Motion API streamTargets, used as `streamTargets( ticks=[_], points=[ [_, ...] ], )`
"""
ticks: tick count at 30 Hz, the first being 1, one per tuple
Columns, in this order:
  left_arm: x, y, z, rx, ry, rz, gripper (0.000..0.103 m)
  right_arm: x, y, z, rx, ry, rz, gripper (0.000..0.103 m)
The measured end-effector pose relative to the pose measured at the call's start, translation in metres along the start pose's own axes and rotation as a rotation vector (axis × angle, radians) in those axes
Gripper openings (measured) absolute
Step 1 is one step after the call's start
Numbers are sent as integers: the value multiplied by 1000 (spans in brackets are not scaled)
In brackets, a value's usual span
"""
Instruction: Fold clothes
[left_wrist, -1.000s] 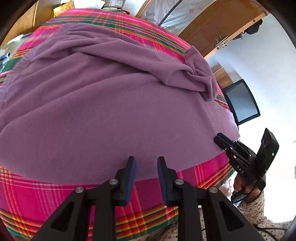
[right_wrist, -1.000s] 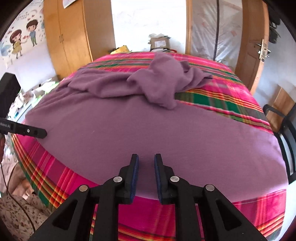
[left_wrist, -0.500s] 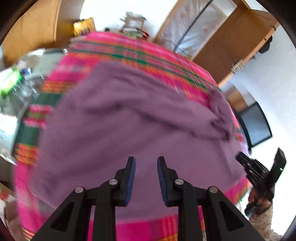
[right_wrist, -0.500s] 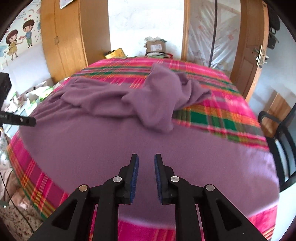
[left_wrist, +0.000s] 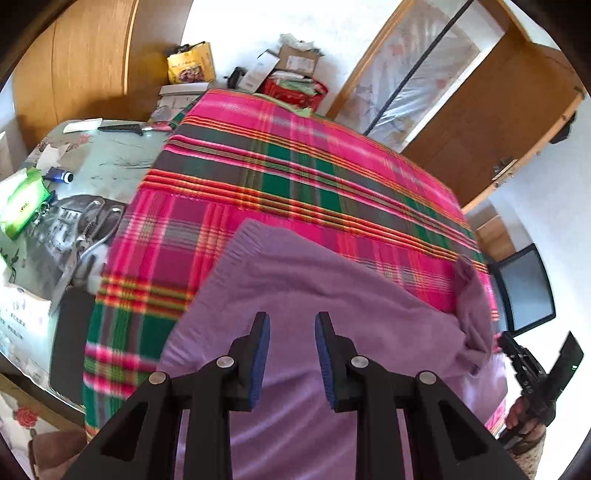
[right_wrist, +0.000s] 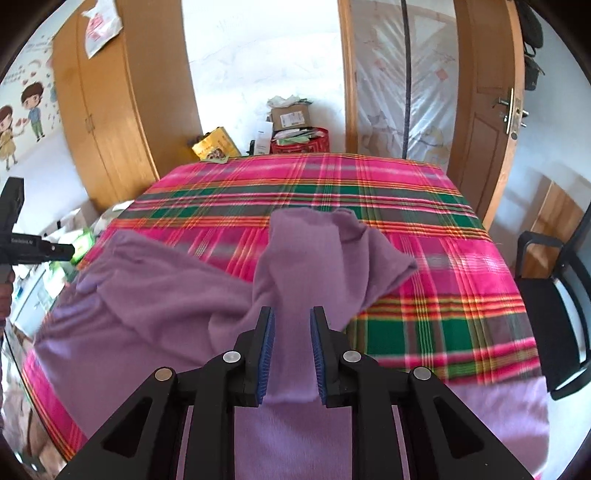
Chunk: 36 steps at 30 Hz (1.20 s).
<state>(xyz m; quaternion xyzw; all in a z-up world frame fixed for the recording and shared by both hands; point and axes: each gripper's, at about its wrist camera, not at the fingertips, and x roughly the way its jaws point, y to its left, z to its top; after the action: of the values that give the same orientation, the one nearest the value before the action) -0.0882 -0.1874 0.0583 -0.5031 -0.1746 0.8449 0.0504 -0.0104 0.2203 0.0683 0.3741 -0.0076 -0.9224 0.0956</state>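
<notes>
Bed (right_wrist: 424, 192) w/ pink-green plaid cover fills the room's middle. Wood wardrobe (right_wrist: 107, 122) far left, wood door (right_wrist: 491, 110) far right, black chair (right_wrist: 554, 295) at right. Boxes and bags piled at far wall. Cluttered side table (left_wrist: 110, 158) left of bed.

One purple sweater (right_wrist: 155, 295) lies on the near half of the bed, one sleeve (right_wrist: 325, 254) bunched toward the middle.

Two grippers: left hand-held gripper (left_wrist: 291, 354) released, jaws apart, nothing between, above the sweater. Right hand-held gripper (right_wrist: 291, 347) also released, jaws just been opening, no cloth pinched.
</notes>
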Motion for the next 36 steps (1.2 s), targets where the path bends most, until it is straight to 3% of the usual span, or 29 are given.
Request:
streamTargets(
  ticks=[4,10,13,18,23,27,31,36],
  points=[
    [12,4,22,36,8,76,26,14,9,20,-20,10,41,21],
    [27,-8,42,134,16,89,26,42,49,44,-156,48,131,21],
    [35,-29,44,264,8,124,26,68,71,53,-214,96,182,21],
    [60,-57,43,444,73,119,26,106,101,65,-280,155,253,21],
    [77,-73,41,623,130,104,26,134,115,70,-299,226,378,21],
    [81,-82,39,728,144,109,26,146,119,70,-335,260,372,21],
    [95,-88,30,877,185,180,26,153,117,68,-355,296,364,21],
    [103,-90,25,943,221,167,26,162,115,67,-371,329,363,21]
  ],
)
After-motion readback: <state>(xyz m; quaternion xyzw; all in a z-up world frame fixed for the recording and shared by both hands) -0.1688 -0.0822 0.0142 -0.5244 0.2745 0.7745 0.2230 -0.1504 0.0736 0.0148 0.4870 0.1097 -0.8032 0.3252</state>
